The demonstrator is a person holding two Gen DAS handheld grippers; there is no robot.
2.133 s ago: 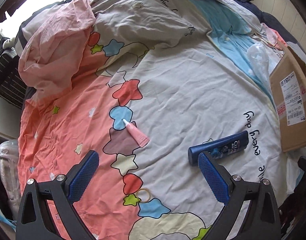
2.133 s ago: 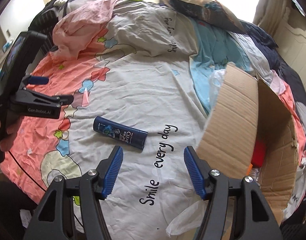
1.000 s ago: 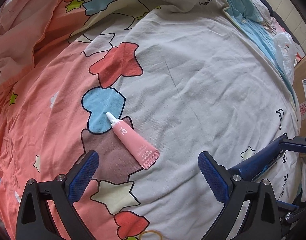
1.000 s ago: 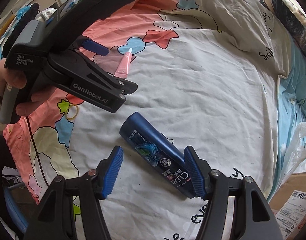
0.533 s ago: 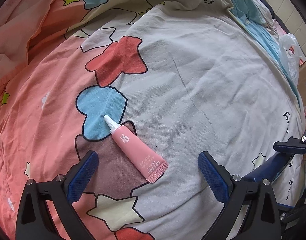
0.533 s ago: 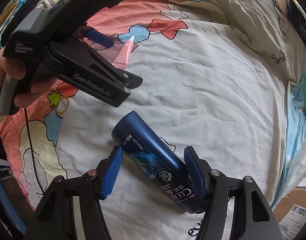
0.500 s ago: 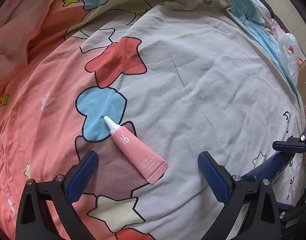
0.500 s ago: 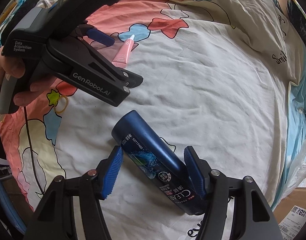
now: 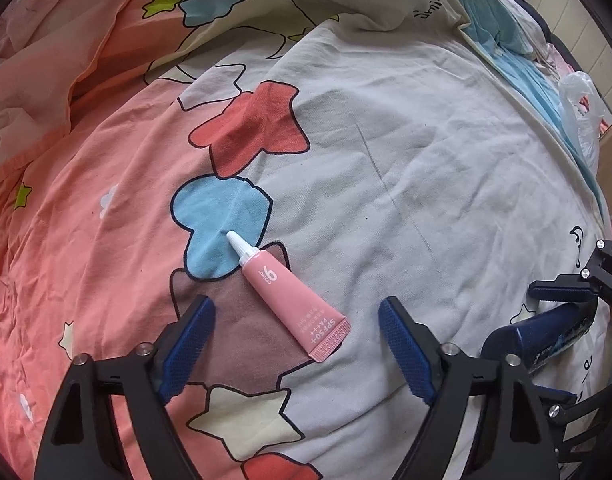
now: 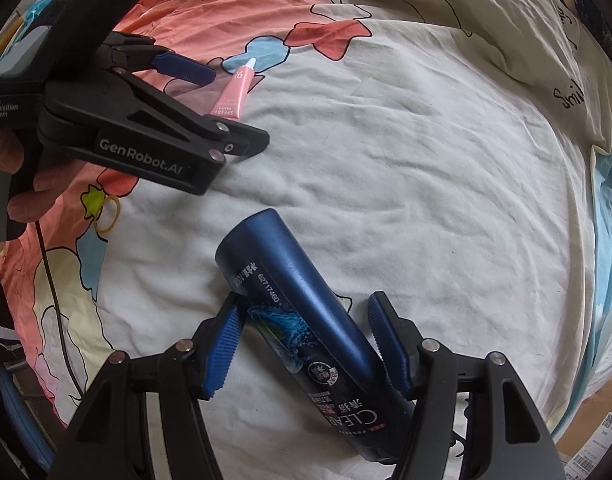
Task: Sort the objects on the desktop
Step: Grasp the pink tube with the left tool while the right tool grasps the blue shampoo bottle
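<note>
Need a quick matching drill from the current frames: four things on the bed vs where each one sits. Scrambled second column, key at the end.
Column 1
1. pink squeeze tube with a white cap
2. dark blue plastic shampoo bottle
3. yellow rubber band
4. clear plastic bag

Column 2
A. lying on the quilt below the left tongs' body in the right wrist view
B. between the open right tongs
C. at the far right edge of the bed, by the blue fabric
D. ahead of the open left tongs, cap on a blue patch

Pairs: 1-D, 2-B, 3-A, 4-C
</note>
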